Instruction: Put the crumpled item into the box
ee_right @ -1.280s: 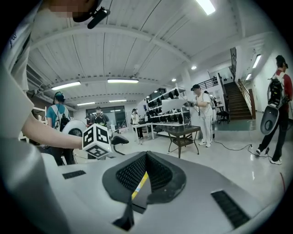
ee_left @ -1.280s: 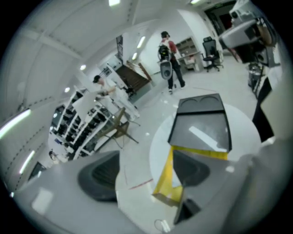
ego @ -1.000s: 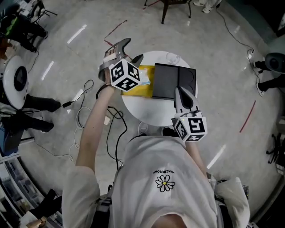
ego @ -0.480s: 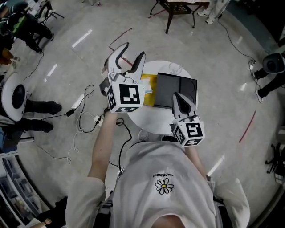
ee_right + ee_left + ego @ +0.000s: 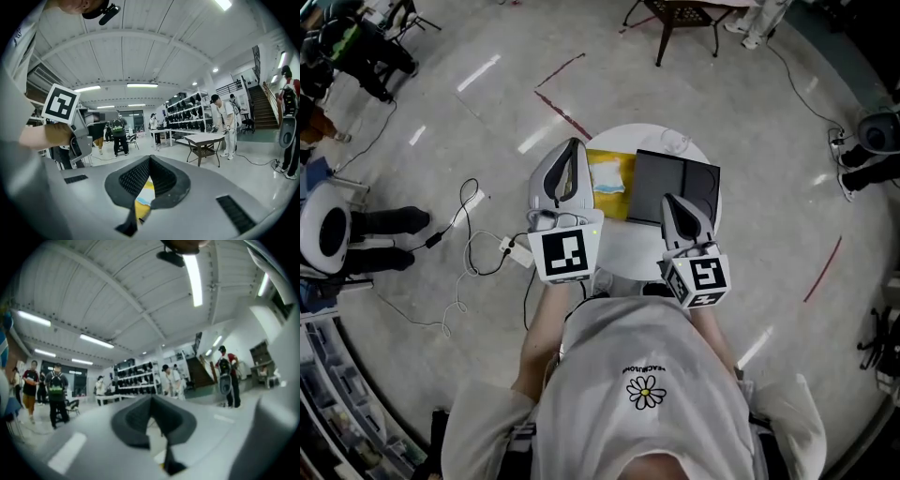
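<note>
A yellow crumpled packet (image 5: 607, 173) with a blue and white patch lies on the round white table (image 5: 628, 251), left of a dark open box (image 5: 675, 187). My left gripper (image 5: 574, 144) is raised above the table's left edge, beside the packet. Its jaws have just been closing and now meet, with nothing between them (image 5: 151, 400). My right gripper (image 5: 670, 199) hangs over the box's near edge, jaws together at the tip (image 5: 150, 158). A strip of the yellow packet (image 5: 143, 199) shows through the slit behind its pads. The left gripper's marker cube (image 5: 61, 103) appears in the right gripper view.
Cables and a power strip (image 5: 508, 248) trail over the grey floor left of the table. A chair (image 5: 684, 17) stands beyond it, with red tape marks (image 5: 567, 117) on the floor. Several people, shelves (image 5: 187, 110) and a folding table (image 5: 206, 140) show in the gripper views.
My left gripper went from wide open over the packet to shut, rolling and drawing back toward the person and upward. The packet stays on the table. The right gripper has barely moved.
</note>
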